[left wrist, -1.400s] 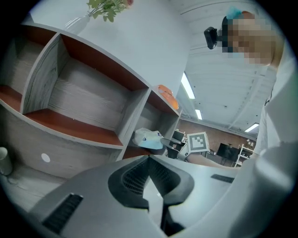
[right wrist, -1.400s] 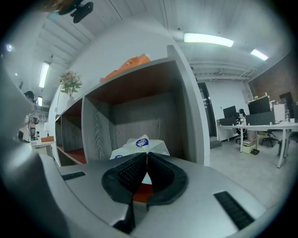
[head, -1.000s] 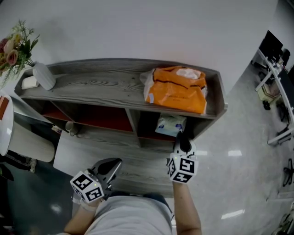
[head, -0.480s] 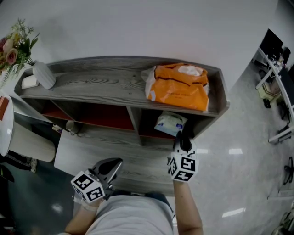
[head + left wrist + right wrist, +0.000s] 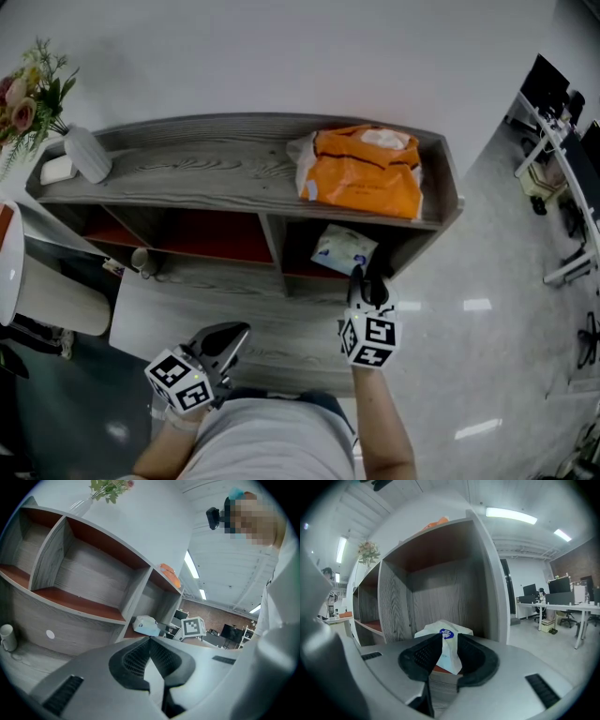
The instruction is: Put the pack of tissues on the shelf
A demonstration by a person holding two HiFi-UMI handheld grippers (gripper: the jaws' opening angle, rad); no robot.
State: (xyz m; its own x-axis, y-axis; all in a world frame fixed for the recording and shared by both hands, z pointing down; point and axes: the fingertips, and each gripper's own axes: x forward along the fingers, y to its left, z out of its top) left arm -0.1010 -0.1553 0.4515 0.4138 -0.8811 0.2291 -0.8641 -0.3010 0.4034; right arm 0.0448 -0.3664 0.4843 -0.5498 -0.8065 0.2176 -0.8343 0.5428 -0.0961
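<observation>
The pack of tissues [image 5: 342,250], white with a blue round mark [image 5: 446,633], hangs at the mouth of the right-hand lower compartment of the grey wooden shelf [image 5: 225,173]. My right gripper [image 5: 365,284] is shut on the pack's near edge, and its jaws pinch the wrapper in the right gripper view [image 5: 444,649]. The left gripper [image 5: 228,339] hangs low at the left, away from the shelf, jaws shut and empty [image 5: 150,641]. From the left gripper view the pack [image 5: 145,625] shows small, beside the right gripper's marker cube.
An orange bag [image 5: 364,175] lies on the shelf top at the right. A white vase [image 5: 89,154] with flowers stands at the top's left end. The left lower compartment [image 5: 89,581] holds nothing. A white mug [image 5: 143,260] sits on the floor. Desks and chairs [image 5: 562,611] stand off right.
My right gripper has carried the tissue pack a little left and further in toward the right-hand compartment. The left gripper has stayed where it was.
</observation>
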